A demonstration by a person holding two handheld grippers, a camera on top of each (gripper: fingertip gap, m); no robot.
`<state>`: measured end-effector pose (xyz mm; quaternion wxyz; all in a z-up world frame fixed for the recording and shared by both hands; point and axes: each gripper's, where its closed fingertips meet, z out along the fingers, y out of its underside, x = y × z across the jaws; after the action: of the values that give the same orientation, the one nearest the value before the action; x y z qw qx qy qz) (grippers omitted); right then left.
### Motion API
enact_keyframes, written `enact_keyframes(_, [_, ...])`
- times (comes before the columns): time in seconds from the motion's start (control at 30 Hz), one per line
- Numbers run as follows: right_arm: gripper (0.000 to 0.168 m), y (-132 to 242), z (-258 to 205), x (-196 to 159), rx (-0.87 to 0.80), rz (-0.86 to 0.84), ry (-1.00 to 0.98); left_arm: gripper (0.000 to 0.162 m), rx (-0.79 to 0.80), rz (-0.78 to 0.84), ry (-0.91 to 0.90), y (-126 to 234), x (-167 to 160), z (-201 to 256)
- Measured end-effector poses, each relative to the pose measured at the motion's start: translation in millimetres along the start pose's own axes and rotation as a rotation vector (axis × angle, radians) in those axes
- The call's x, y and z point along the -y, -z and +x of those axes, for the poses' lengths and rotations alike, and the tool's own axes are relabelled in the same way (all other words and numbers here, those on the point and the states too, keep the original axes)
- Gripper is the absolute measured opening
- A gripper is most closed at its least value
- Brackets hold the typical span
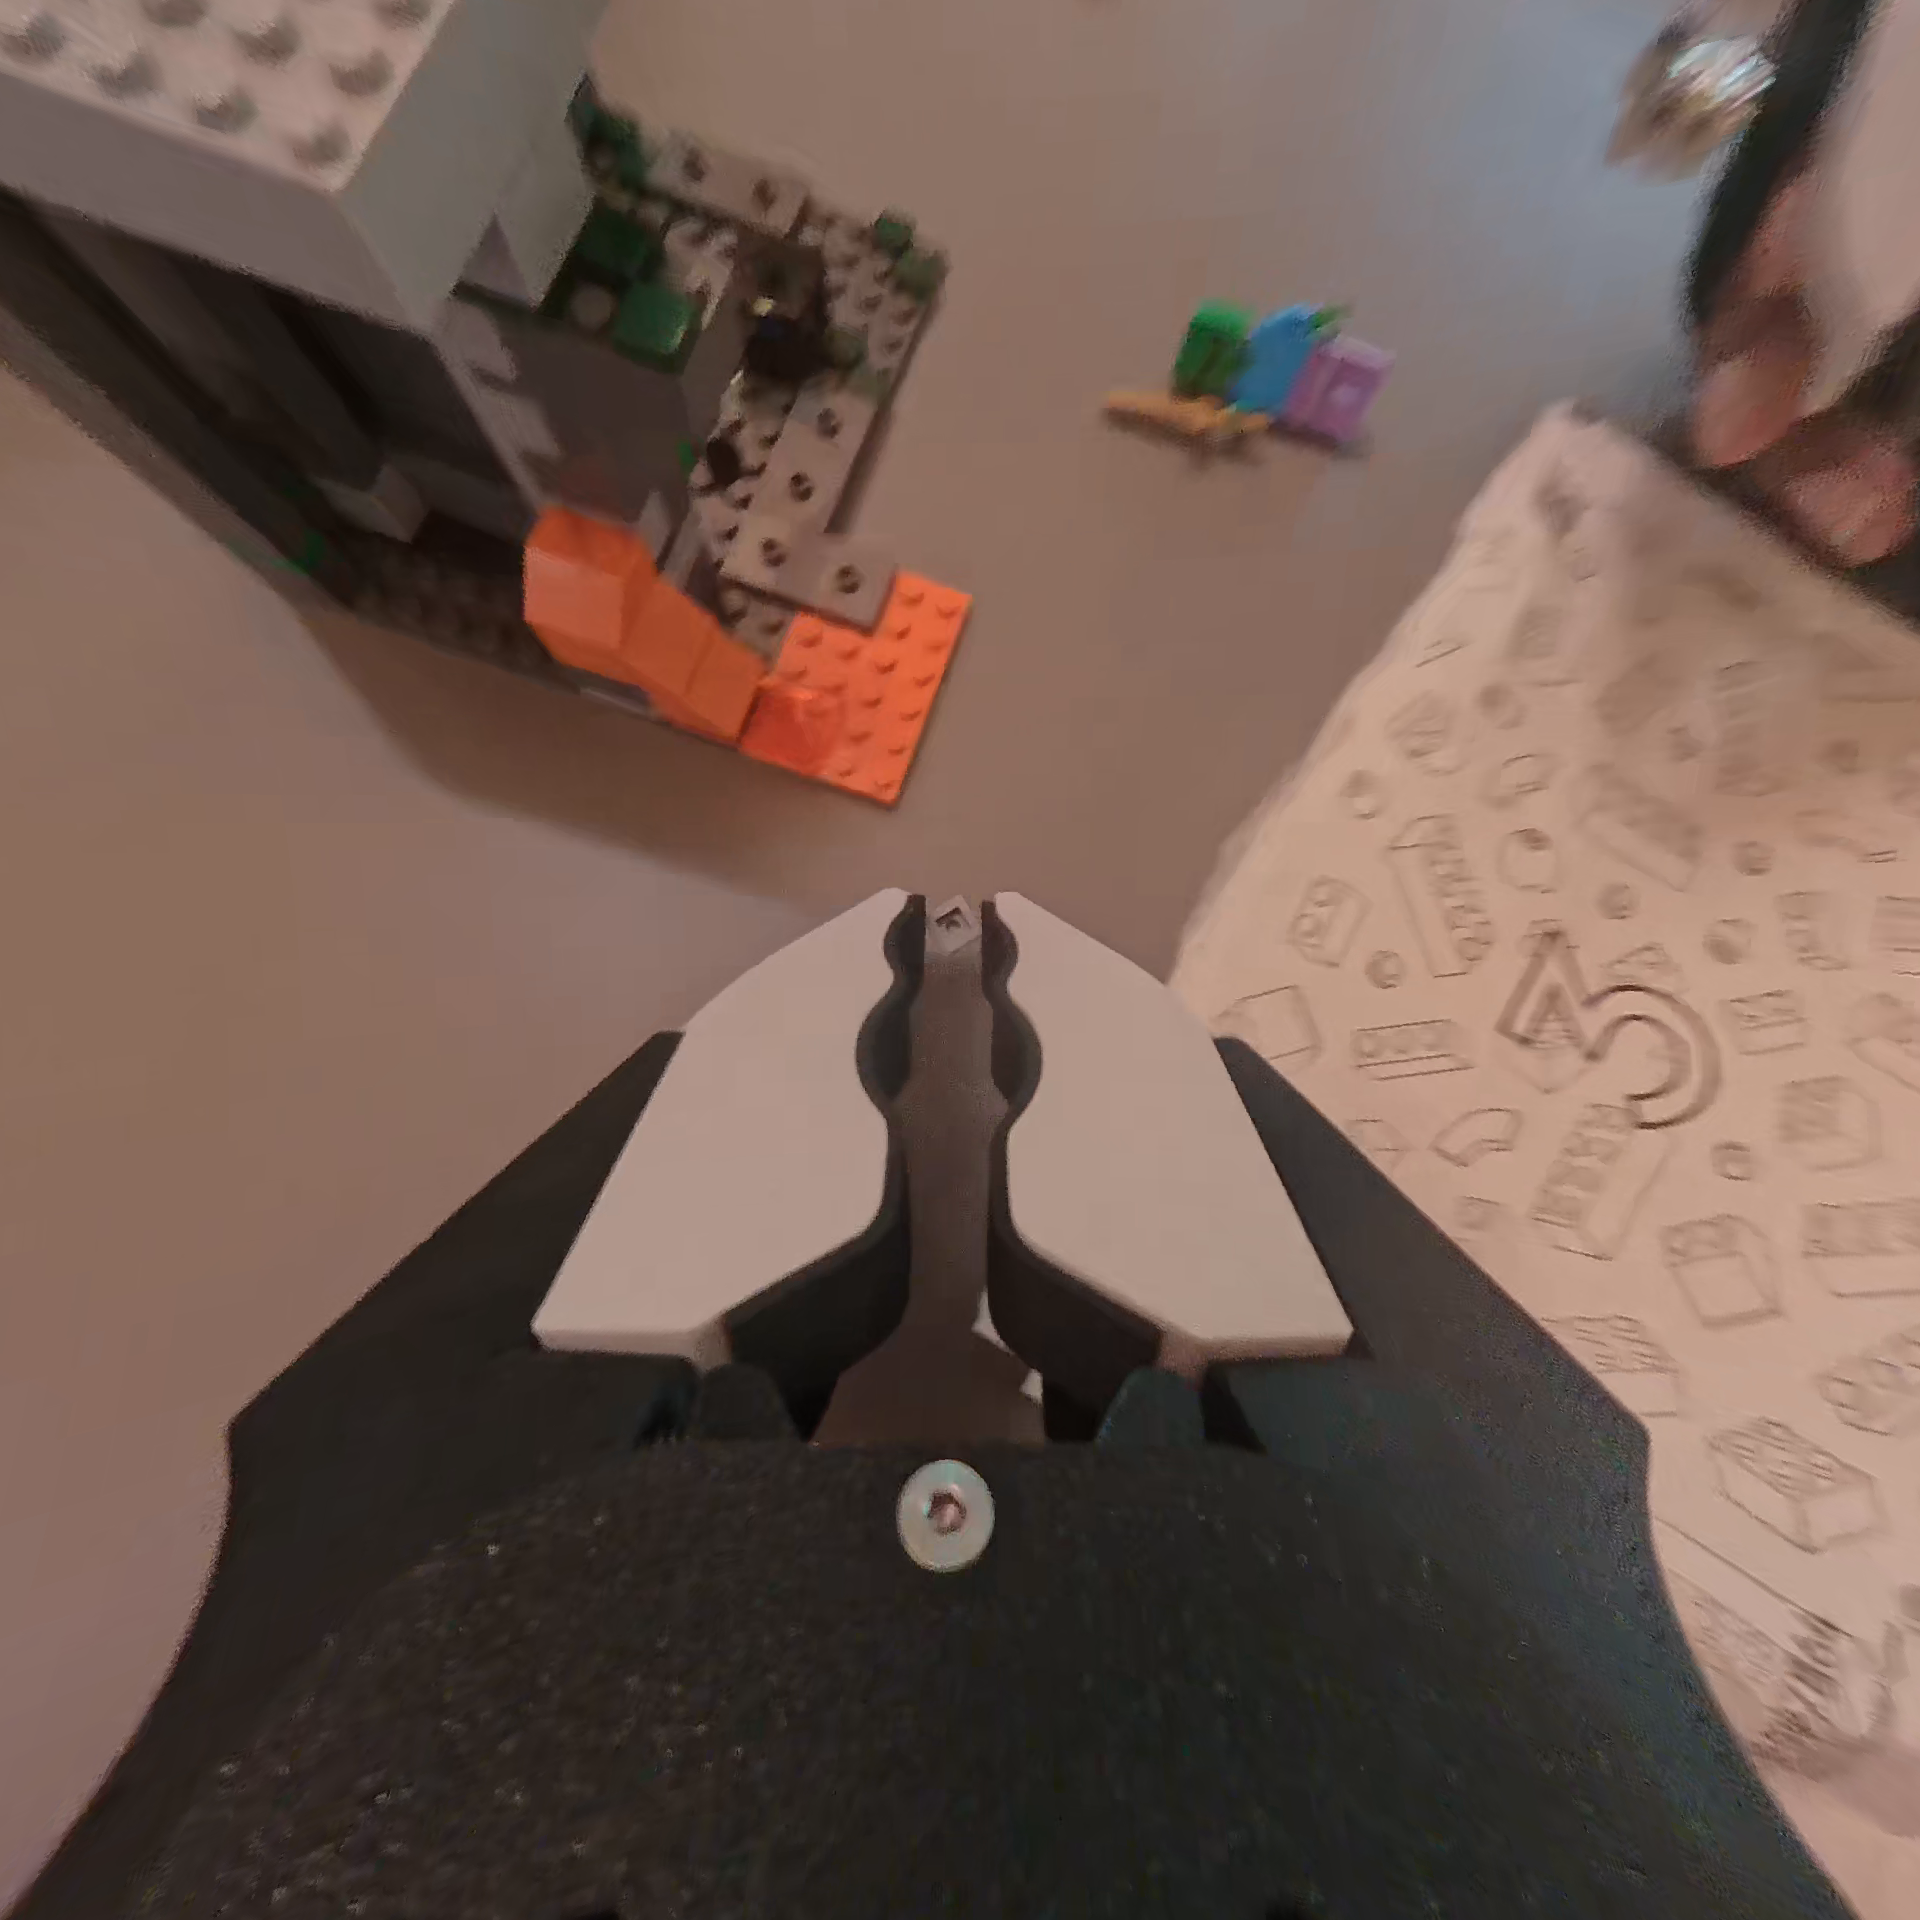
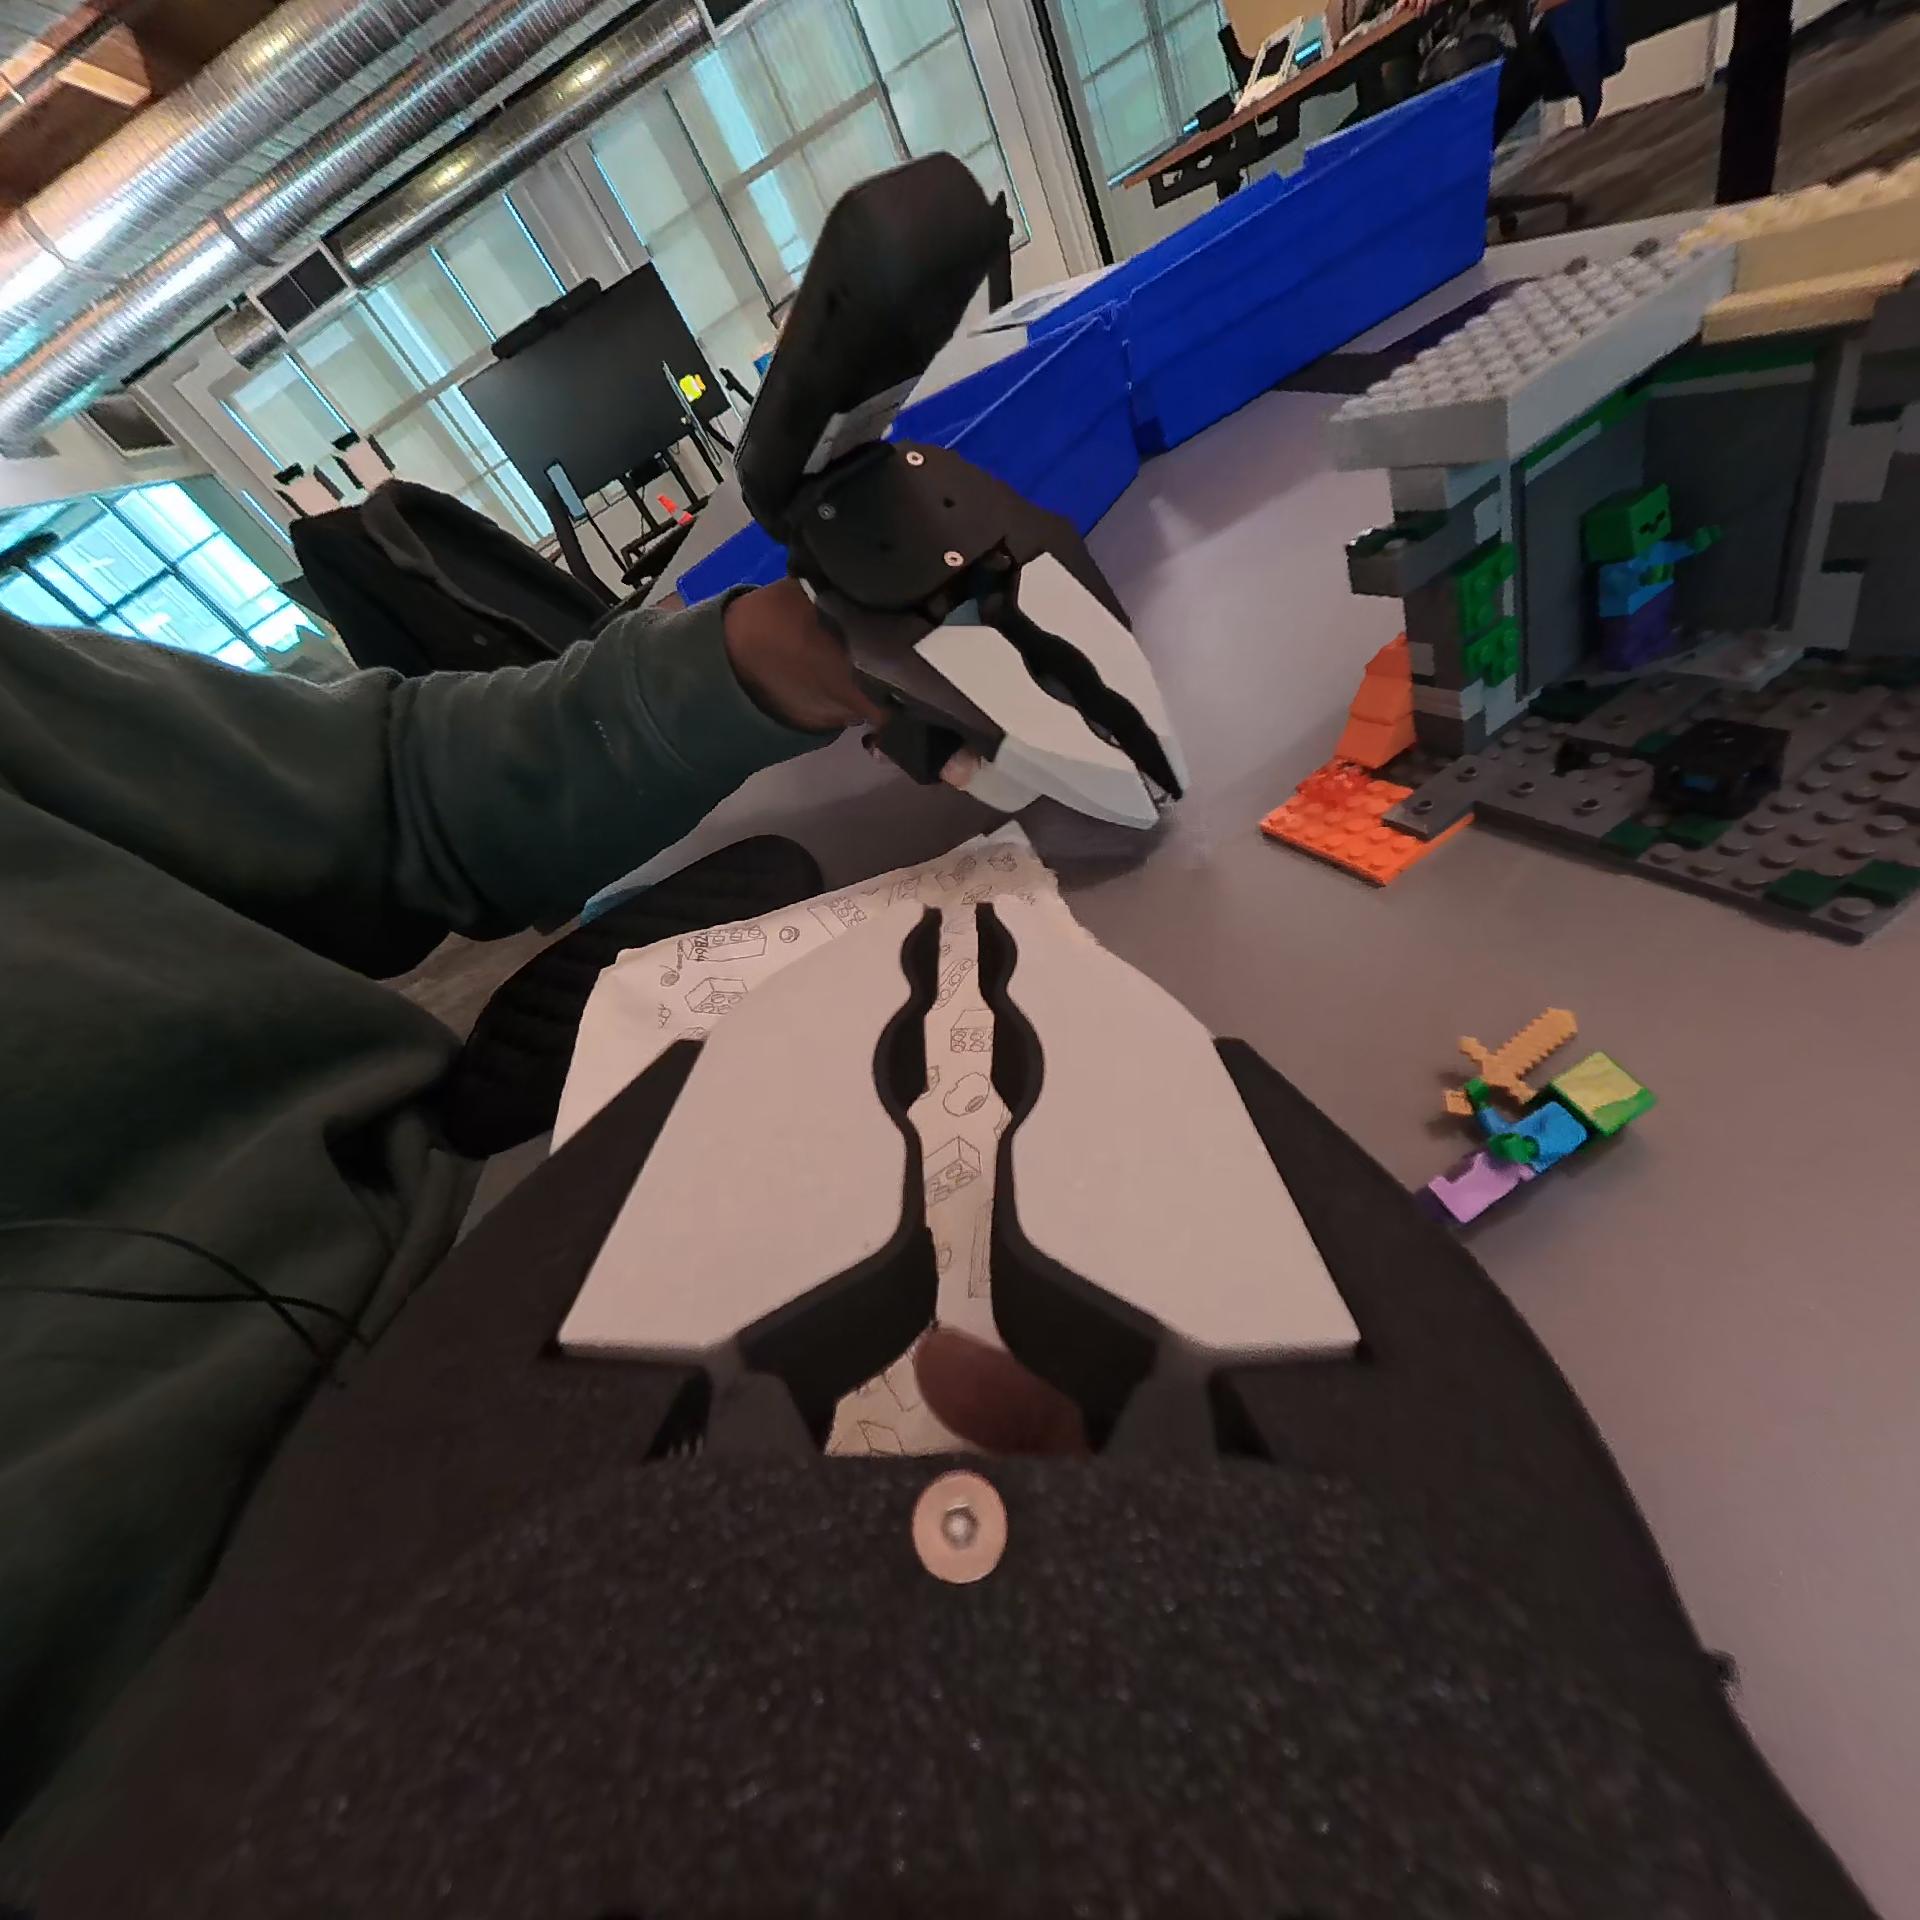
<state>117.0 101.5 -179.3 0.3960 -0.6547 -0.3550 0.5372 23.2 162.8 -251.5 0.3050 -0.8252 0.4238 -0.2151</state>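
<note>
My left gripper (image 1: 951, 914) is shut on a small grey brick piece (image 1: 951, 925) pinched at its tips, above the grey table. It also shows in the right wrist view (image 2: 1169, 795), tips down near the table. Ahead of it stands a grey brick build (image 1: 665, 416) with an orange plate (image 1: 873, 675) at its near corner. A small green, blue and purple figure (image 1: 1278, 364) lies with a tan sword to the right. My right gripper (image 2: 958, 914) has its jaws almost together over a white paper bag (image 2: 727, 956) printed with brick drawings. Nothing shows between its tips.
The paper bag (image 1: 1558, 1039) fills the right side of the left wrist view, with a hand (image 1: 1797, 416) beyond it. A green figure (image 2: 1642, 582) stands inside the build (image 2: 1558, 457). Blue bins (image 2: 1247, 312) line the table's far edge. A dark green sleeve (image 2: 520, 769) crosses from the left. The left gripper's tips are roughly 15 cm from the right gripper's.
</note>
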Motion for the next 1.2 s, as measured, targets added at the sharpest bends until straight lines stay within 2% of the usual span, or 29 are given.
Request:
enact_keyframes(0.13, [0.006,-2,-6,1,-0.006,-0.004,0.092,0.010,-0.192,0.169,0.048,17,25,38])
enact_keyframes(0.3, [0.007,-11,-16,-10,-0.053,-0.087,0.315,0.010,-0.411,0.332,0.107,35,51,82])
enact_keyframes(0.47, [0.007,-19,-25,-25,-0.033,-0.171,0.393,0.010,-0.444,0.387,0.056,52,56,103])
enact_keyframes(0.6, [0.007,-20,-28,-27,-0.020,-0.181,0.399,0.010,-0.466,0.427,-0.020,87,45,113])
enact_keyframes(0.73, [0.007,-20,-28,-28,-0.021,-0.186,0.399,0.010,-0.307,0.401,-0.029,121,22,89])
enact_keyframes(0.83, [0.007,-20,-29,-28,-0.021,-0.187,0.396,0.009,-0.130,0.373,0.012,153,0,53])
enact_keyframes(0.93, [0.008,-21,-28,-29,-0.028,-0.189,0.385,0.009,0.092,0.347,0.126,190,-25,3])
enact_keyframes(1.07, [0.009,-20,-23,-26,-0.059,-0.182,0.373,0.009,0.473,0.213,0.283,231,-79,-72])
enact_keyframes(1.2, [0.009,-19,-20,-25,-0.077,-0.182,0.367,0.009,0.666,0.093,0.442,245,-127,-118])
